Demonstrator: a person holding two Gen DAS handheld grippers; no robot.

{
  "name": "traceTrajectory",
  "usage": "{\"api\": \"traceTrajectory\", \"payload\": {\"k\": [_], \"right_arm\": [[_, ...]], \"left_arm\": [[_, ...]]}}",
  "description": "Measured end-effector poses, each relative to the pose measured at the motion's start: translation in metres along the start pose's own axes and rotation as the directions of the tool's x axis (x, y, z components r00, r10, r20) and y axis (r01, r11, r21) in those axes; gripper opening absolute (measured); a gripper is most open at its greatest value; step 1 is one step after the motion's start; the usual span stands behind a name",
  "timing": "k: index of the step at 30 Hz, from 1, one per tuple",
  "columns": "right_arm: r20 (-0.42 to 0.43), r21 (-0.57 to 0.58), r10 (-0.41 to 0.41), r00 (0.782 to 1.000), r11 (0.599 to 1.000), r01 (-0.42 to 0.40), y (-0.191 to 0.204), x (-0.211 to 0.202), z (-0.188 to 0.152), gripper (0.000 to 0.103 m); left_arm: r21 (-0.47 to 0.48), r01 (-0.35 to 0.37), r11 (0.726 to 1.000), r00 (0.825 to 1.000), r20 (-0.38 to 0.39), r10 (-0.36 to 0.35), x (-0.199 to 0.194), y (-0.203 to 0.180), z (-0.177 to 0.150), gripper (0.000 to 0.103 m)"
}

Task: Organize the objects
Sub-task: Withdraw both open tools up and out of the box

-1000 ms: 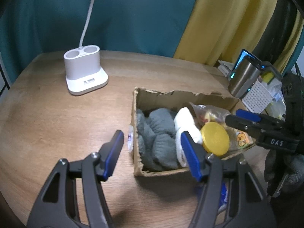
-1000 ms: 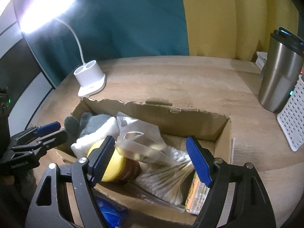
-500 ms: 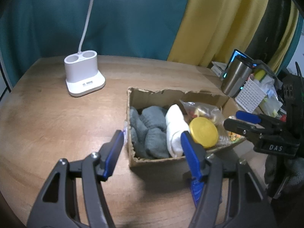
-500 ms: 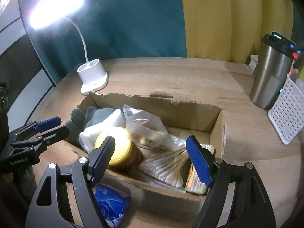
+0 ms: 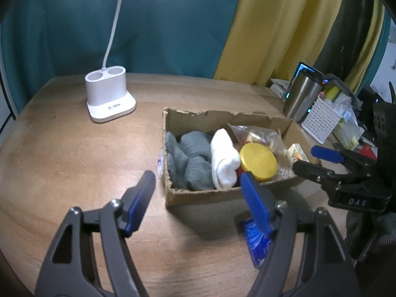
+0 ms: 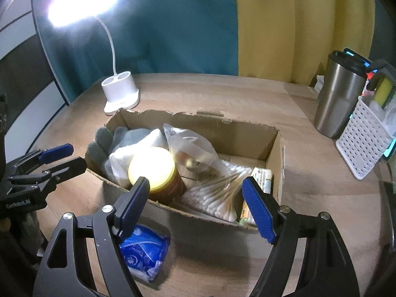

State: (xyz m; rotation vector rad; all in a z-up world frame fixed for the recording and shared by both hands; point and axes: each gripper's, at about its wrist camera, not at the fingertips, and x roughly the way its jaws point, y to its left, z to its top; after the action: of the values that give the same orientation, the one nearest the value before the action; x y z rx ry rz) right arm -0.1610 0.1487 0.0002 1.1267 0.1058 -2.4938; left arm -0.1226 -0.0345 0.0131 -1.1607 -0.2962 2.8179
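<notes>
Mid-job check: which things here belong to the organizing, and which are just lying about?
Job:
- cardboard box
- grey gloves
- white cloth
- yellow-lidded jar
- cotton swabs
- blue packet, on the table outside the box

Lying about:
- desk lamp
- steel tumbler
- white basket

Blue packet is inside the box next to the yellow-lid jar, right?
No. The blue packet lies on the table, outside the box by its near wall. The yellow-lid jar is inside. The right wrist view shows it.
</notes>
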Motion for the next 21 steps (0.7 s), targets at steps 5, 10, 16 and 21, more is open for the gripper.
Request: {"api": "traceTrajectory", "payload": {"k": [5, 10, 16, 21], "right_arm": [[-0.001, -0.013, -0.028, 1.000, 1.000, 0.028, 0.006, -0.004, -0.007, 0.080], [-0.003, -0.019, -0.036, 0.999, 0.999, 0.036, 0.012, -0.008, -0.014, 0.080], [-0.006, -0.017, -0.035, 0.999, 0.999, 0.035, 0.016, -0.013, -0.024, 0.080], [-0.008, -0.015, -0.036, 0.999, 0.999, 0.036, 0.018, -0.016, -0.031, 0.080]], "left_arm": [[-0.001, 0.000, 1.000, 1.000, 0.002, 0.000, -0.004, 0.000, -0.006, 0.073], [0.003, 0.001, 1.000, 1.000, 0.000, -0.001, -0.008, 0.001, -0.013, 0.073], [0.005, 0.001, 1.000, 1.000, 0.001, -0.001, -0.012, 0.002, -0.019, 0.073], [0.012, 0.003, 1.000, 1.000, 0.003, -0.003, -0.019, 0.002, -0.028, 0.073]]}}
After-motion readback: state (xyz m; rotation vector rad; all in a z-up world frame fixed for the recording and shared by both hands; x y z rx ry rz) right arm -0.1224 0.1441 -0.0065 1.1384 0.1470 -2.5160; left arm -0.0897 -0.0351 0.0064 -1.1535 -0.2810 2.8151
